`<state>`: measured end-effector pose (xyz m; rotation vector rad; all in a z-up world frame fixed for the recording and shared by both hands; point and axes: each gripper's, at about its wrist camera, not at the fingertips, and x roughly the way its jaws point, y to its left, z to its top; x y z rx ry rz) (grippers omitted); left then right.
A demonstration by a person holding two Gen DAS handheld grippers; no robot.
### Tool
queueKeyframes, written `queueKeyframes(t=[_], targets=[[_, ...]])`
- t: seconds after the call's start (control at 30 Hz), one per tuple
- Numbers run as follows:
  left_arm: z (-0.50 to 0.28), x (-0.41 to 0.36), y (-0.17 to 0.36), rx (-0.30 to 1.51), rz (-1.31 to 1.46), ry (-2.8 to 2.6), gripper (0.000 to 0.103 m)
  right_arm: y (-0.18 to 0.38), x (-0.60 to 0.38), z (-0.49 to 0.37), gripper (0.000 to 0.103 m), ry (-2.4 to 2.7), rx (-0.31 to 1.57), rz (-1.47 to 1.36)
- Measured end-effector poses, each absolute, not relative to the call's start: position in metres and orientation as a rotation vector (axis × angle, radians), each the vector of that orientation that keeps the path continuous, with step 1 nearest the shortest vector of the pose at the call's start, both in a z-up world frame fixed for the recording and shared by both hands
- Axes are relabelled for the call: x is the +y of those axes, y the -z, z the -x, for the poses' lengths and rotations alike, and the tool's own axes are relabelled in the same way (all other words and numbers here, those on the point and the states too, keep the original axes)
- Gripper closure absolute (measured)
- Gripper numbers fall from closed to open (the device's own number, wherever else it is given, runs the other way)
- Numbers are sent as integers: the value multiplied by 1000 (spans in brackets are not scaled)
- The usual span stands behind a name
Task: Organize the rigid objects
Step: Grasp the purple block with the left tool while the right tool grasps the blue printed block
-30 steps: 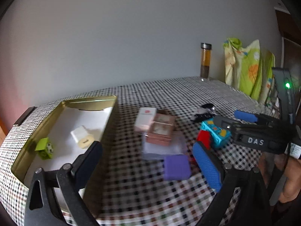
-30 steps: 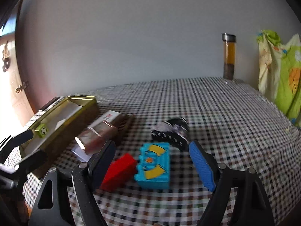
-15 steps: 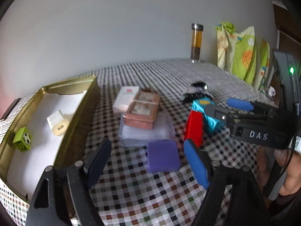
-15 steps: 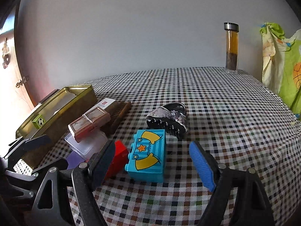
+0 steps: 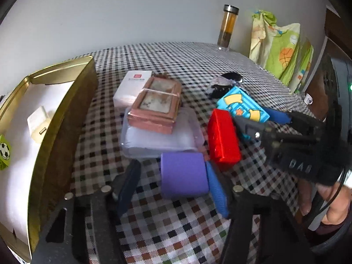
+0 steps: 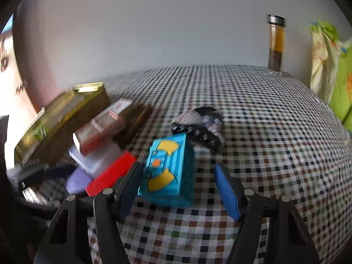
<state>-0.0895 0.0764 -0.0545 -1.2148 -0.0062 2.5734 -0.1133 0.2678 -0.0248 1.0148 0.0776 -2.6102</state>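
Purple is what sits between our left gripper (image 5: pixel 171 189)'s jaws: a purple block (image 5: pixel 183 177) lying on the checked surface (image 5: pixel 198 66). The blue pad touches the block's right side, while the dark pad stands clear of its left, so nothing is clamped; these jaws have just been closing. Just beyond the block we see a clear plastic box (image 5: pixel 160 136) carrying a pink framed case (image 5: pixel 156 105), with a white box (image 5: pixel 134 85) behind it. A red brick (image 5: pixel 222 138) lies just right of the purple block. At the left stands the gold tin (image 5: pixel 66 114), holding a cream piece (image 5: pixel 39 125) and a green football cube (image 5: pixel 4 151).

Our right gripper (image 6: pixel 176 189) straddles the blue printed brick (image 6: pixel 167 173): the dark pad is at its left face, the blue pad apart from its right. These jaws too have just been closing, not yet pressing from both sides. Behind the brick lies a black hair claw (image 6: pixel 202 125), and a glass bottle (image 6: pixel 276 44) stands at the far edge
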Motion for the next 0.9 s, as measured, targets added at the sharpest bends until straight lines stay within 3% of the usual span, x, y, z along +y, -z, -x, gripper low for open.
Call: queueKeyframes(t=[0.1,0.2,0.37,0.57,0.63,0.9], targets=[[86,78,56,9,1206,-2595,63,29,260,115,42,2576,139,-1045],[86,81,57,25,1202,-2594,63,30,269,119,49,2575,68,-1066],[90,77,57,-14,1206,-2587,63,28,278,121,49,2595,10,-1076],[91,71,56,-59,1207,-2581,63,28,273,119,49,2567,56,-1087],[89,75,56,-22,1201,-2585,63,29,273,120,58,2563,59,-1084],[83,68,51,-63,1138,-2617,63,27,274,117,58,2565,70,-1055]])
